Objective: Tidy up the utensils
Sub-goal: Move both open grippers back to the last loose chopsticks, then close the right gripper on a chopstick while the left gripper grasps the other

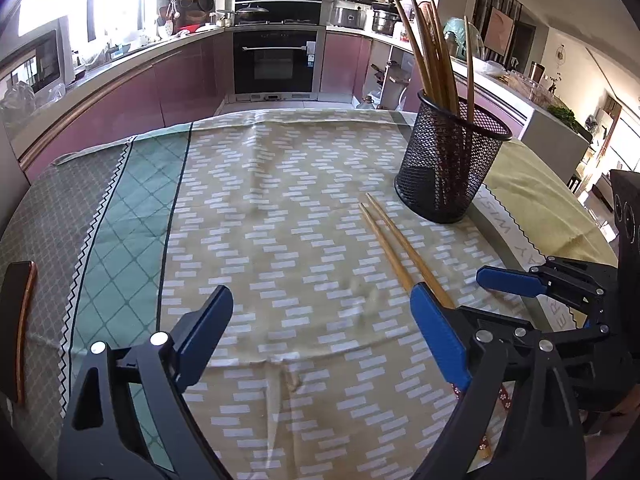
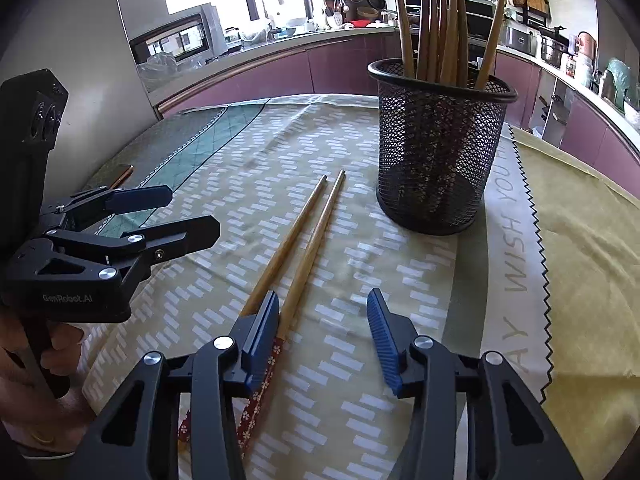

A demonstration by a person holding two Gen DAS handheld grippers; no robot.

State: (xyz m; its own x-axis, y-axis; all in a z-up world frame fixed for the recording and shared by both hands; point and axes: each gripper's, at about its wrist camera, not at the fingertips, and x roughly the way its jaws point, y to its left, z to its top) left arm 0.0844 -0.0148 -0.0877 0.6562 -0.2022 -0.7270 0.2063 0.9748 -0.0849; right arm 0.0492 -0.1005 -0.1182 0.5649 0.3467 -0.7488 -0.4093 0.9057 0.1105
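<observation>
- Upright on the patterned tablecloth (image 1: pixel 280 208) stood a black wire-mesh holder (image 2: pixel 436 152), toward the far right of the table.
- Inside it leaned a bunch of wooden chopsticks (image 2: pixel 440 28), thin ends up and fanned out above the rim; one stick rested apart from the rest against the right side of the rim.
- Just left of the holder and nearer the cameras, a loose pair of chopsticks (image 2: pixel 304 232) lay side by side on the cloth, not touching the holder, tips pointing far and red flower-patterned ends pointing near.
- Seen from its own camera, the right gripper (image 2: pixel 324 336) hovered over the patterned ends with its jaws partly apart; its left finger (image 2: pixel 260 344) sat over the sticks, but whether it touched them could not be told, and the pair did not lie gripped between the pads.
- Off to the left, the left gripper (image 1: pixel 320 340) was spread wide with only tablecloth between its fingers.
- A person's hand (image 2: pixel 36 368) held the left gripper's handle at the near left edge.
- A dark flat object (image 1: pixel 20 320) lay at the table's left edge.
</observation>
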